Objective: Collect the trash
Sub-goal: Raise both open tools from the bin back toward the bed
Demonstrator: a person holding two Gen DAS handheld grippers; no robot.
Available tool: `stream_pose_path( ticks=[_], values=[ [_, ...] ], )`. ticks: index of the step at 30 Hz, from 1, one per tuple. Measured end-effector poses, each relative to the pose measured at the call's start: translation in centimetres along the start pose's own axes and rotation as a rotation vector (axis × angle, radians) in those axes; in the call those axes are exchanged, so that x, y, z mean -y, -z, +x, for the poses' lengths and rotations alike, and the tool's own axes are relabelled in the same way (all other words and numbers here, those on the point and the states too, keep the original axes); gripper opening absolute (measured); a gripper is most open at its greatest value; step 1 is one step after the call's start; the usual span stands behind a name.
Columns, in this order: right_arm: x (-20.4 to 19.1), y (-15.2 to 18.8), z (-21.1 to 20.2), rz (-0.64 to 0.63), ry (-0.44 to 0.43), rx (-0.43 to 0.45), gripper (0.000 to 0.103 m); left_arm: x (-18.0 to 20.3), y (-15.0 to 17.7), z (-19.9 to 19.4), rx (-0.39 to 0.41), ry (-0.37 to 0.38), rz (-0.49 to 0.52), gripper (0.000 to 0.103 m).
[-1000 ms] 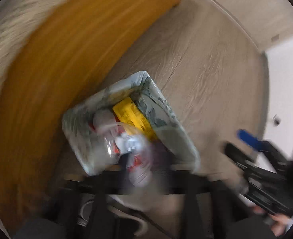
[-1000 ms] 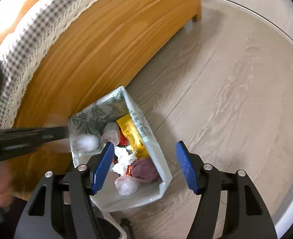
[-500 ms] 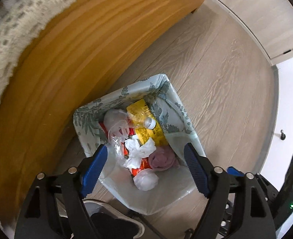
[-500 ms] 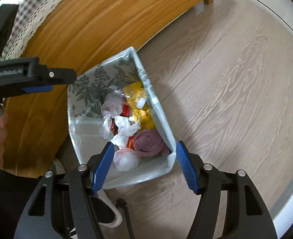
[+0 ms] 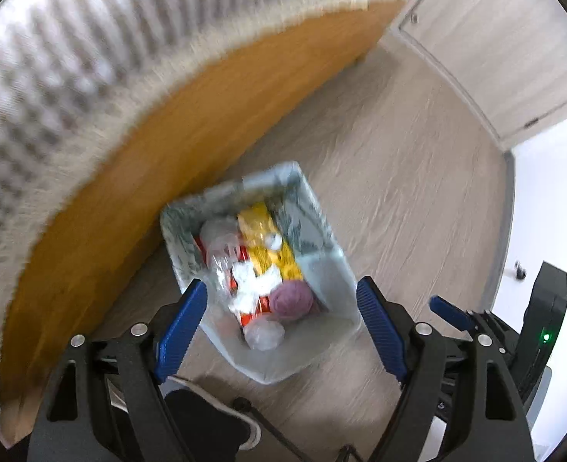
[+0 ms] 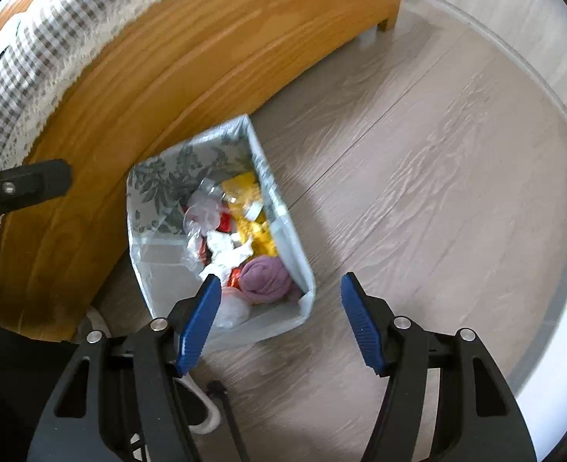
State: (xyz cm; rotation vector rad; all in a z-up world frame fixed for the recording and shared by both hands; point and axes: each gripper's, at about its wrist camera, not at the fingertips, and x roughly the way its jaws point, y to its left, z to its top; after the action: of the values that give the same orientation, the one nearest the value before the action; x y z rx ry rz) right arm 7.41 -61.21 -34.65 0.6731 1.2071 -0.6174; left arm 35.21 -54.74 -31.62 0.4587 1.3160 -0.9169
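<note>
A bin (image 5: pixel 324 265) lined with a leaf-print bag stands on the floor against the bed. It holds a yellow wrapper (image 5: pixel 258 225), a purple ball (image 5: pixel 291 298), white crumpled paper (image 5: pixel 254 281) and clear plastic (image 5: pixel 218 236). My left gripper (image 5: pixel 281 285) hangs above the bin's near end, open, with nothing between its blue pads. My right gripper (image 6: pixel 280 280) is open too and empty, above the bin's (image 6: pixel 160 177) near right corner and the purple ball (image 6: pixel 264 275). Each gripper shows at the edge of the other's view.
A wooden bed frame (image 6: pixel 168 77) with a checked, fringed cover (image 5: pixel 91 57) runs along the left of the bin. Pale wood floor (image 6: pixel 418 154) spreads to the right, ending at cupboard doors (image 5: pixel 495 38). A shoe (image 5: pixel 206 419) and a thin cable (image 6: pixel 225 404) lie at the bottom.
The left gripper has risen away from the bin, so the bin looks smaller and the bed cover fills the top. Its jaws stand wider. The right gripper shifted sideways over the bin.
</note>
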Motion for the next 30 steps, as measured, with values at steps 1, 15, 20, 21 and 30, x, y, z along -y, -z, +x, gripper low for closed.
stream_pose_path(
  ticks=[1,15,20,21,30],
  values=[
    [0.0,-0.2,-1.0,0.002,0.013,0.018,0.062,-0.3,0.0,-1.5,0.058,-0.018,-0.014,0.077],
    [-13.8,-6.9,-17.0,-0.165,-0.040,0.441,0.067,-15.3,4.0,-27.9,0.740,0.004,-0.181,0.085],
    [-22.8,-7.6,-19.5,-0.302,-0.158,0.545,0.067,-23.9,6.0,-31.8,0.886,-0.140,-0.250,0.088],
    [-24.4,-7.7,-19.7,-0.329,-0.173,0.556,0.067,-26.1,6.7,-32.4,0.925,-0.190,-0.292,0.088],
    [-42.3,-9.7,-16.6,-0.519,-0.307,0.560,0.067,-49.5,13.4,-32.2,0.861,-0.502,-0.765,0.085]
  ],
)
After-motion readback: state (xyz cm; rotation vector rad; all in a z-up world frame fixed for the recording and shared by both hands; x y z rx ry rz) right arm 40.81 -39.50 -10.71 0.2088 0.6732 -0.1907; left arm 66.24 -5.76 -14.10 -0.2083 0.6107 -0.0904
